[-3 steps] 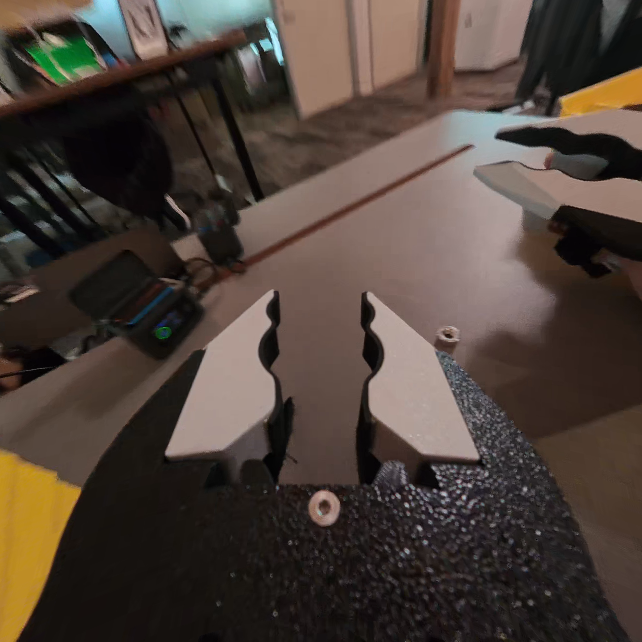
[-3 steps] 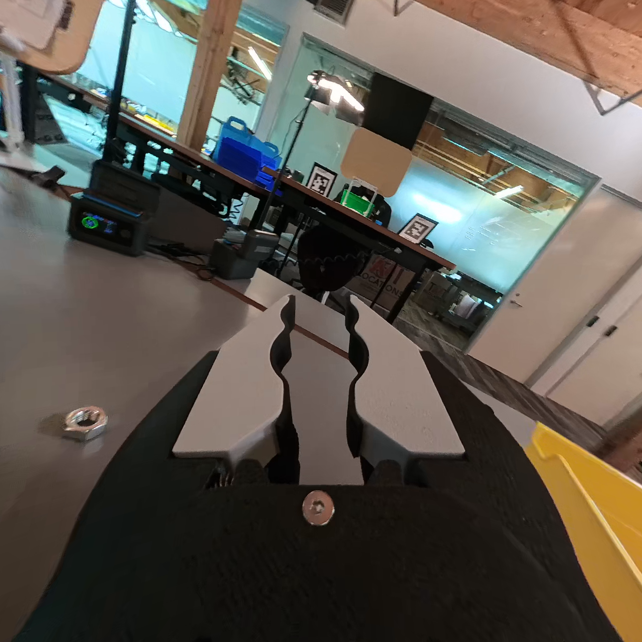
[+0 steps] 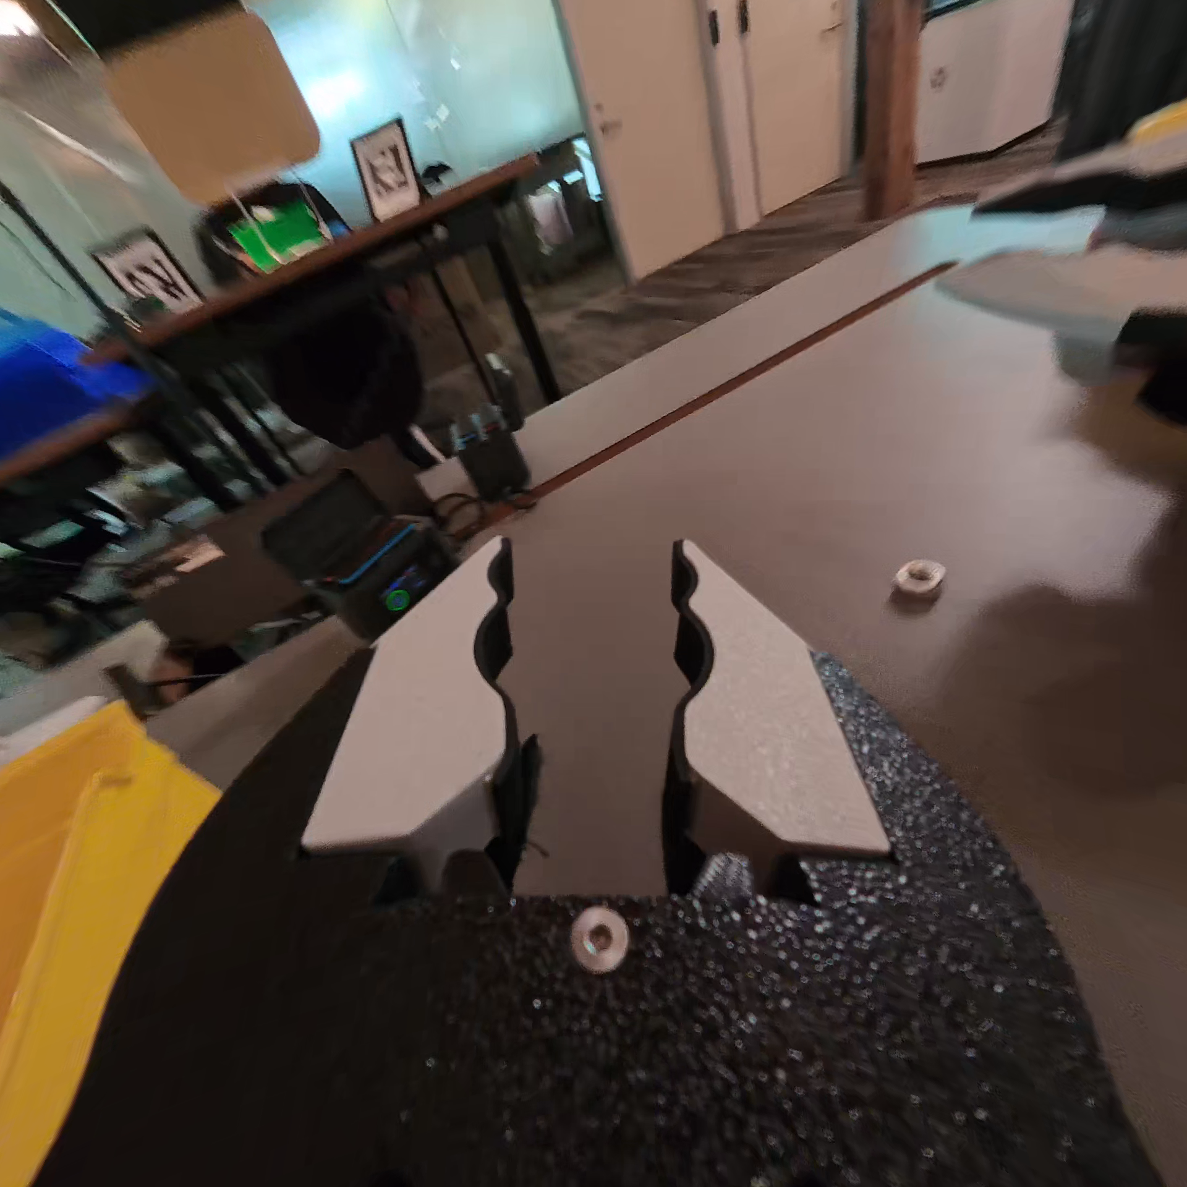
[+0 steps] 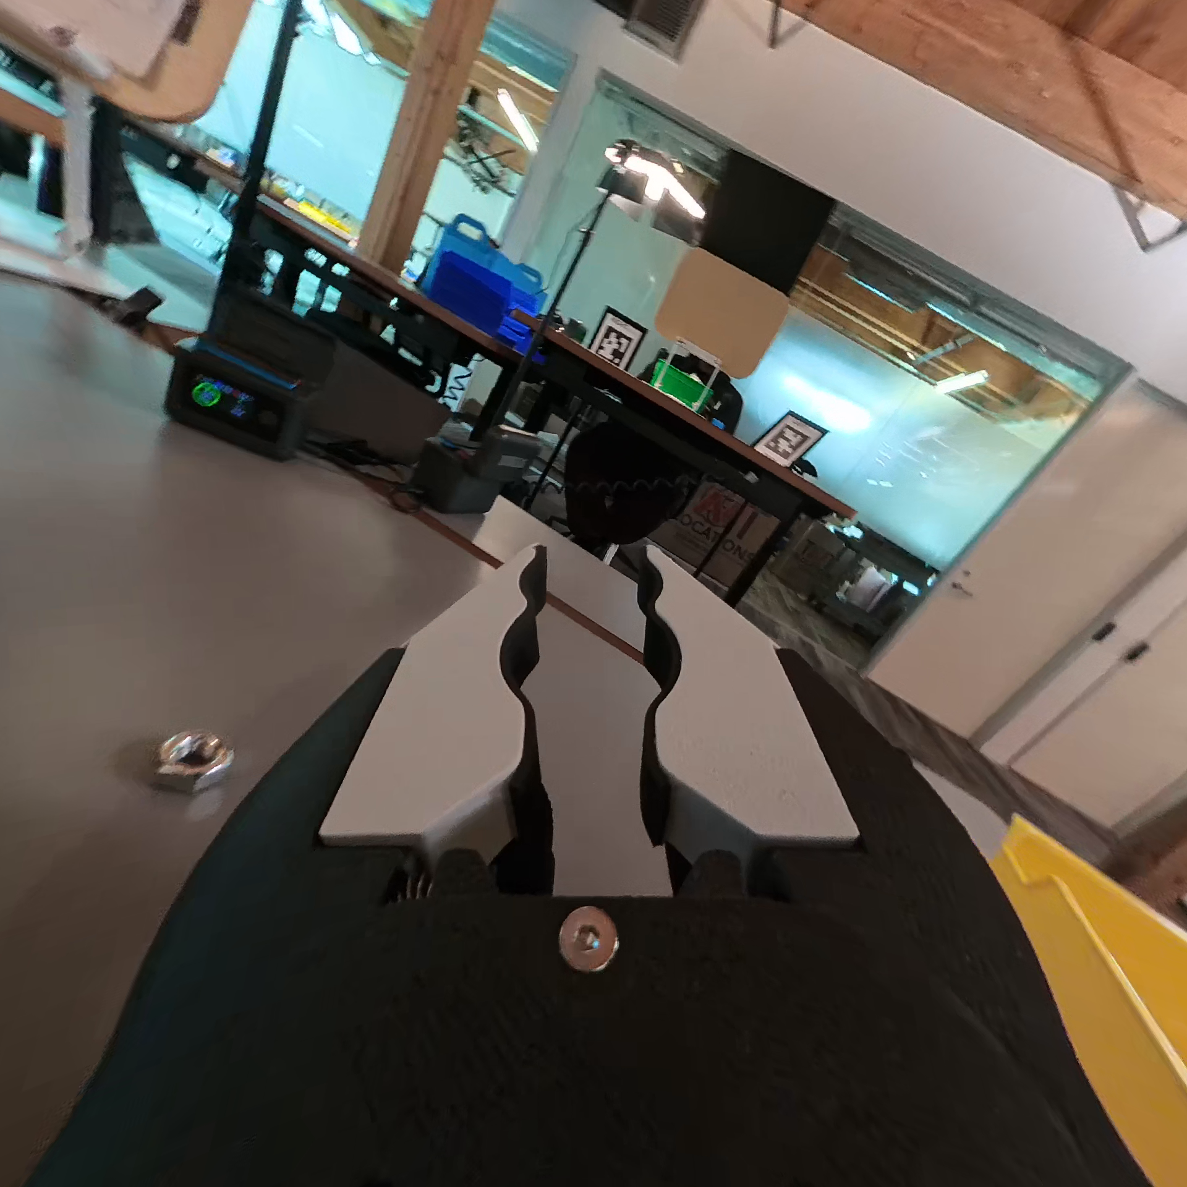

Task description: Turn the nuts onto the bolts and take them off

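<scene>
A silver hex nut (image 3: 919,576) lies flat on the grey-brown table, to the right of my left gripper (image 3: 591,546), which is open and empty above the table. The same nut (image 4: 191,760) shows in the right wrist view, to the left of my right gripper (image 4: 594,552), which is open and empty. The right gripper also shows blurred at the upper right of the left wrist view (image 3: 1053,257). No bolt is in view.
A yellow bin (image 3: 70,899) stands at the left in the left wrist view; a yellow bin (image 4: 1105,1002) stands at the lower right in the right wrist view. A black device with a lit screen (image 4: 234,401) and cables sit at the table's far side. The silver hex nut (image 3: 919,576) is about 12 centimetres from both grippers' fingertips. My right wrist view (image 4: 193,758) looks at it from another angle.
The left wrist view has tilted up and swung, so the nut now sits farther right of the left fingers. The right gripper has shifted slightly; both stay open.
</scene>
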Demonstrator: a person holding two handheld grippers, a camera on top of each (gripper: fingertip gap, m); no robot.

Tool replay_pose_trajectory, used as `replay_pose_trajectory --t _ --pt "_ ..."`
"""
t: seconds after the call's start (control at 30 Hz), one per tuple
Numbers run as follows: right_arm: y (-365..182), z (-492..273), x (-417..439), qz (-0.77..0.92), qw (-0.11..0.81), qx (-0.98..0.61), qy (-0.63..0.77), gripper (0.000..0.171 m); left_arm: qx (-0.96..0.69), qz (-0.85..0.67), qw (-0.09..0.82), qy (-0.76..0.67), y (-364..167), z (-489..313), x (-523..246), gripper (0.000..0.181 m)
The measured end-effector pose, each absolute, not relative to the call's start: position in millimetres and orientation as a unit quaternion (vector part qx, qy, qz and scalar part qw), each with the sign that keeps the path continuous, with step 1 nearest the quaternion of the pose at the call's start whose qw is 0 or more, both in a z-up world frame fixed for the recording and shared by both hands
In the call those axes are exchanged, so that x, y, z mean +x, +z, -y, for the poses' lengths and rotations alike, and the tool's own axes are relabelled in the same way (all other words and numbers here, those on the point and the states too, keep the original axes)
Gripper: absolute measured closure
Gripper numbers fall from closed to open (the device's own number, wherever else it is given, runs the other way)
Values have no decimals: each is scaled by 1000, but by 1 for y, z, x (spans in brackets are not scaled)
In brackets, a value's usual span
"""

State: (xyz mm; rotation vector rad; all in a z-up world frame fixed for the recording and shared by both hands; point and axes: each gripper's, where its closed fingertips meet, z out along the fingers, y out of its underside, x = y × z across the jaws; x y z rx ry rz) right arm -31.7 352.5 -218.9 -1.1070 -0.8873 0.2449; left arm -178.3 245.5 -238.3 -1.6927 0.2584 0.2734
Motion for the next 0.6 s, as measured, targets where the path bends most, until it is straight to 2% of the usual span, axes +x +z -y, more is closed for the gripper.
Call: replay_pose_trajectory --t 0.1,0.27,0.43,0.6 --pt "-223 -336 -42 447 747 -481 106 146 -742 -150 629 177 -250 -246 -181 130" --pt "-238 -271 -77 583 702 -384 142 148 -712 -178 661 157 -241 -248 -164 134" --pt "-269 -177 -119 768 528 -291 216 151 -701 -95 700 103 -228 -241 -187 136" --pt "-300 -178 -129 914 345 -202 70 150 -694 -62 713 78 -219 -236 -198 136"
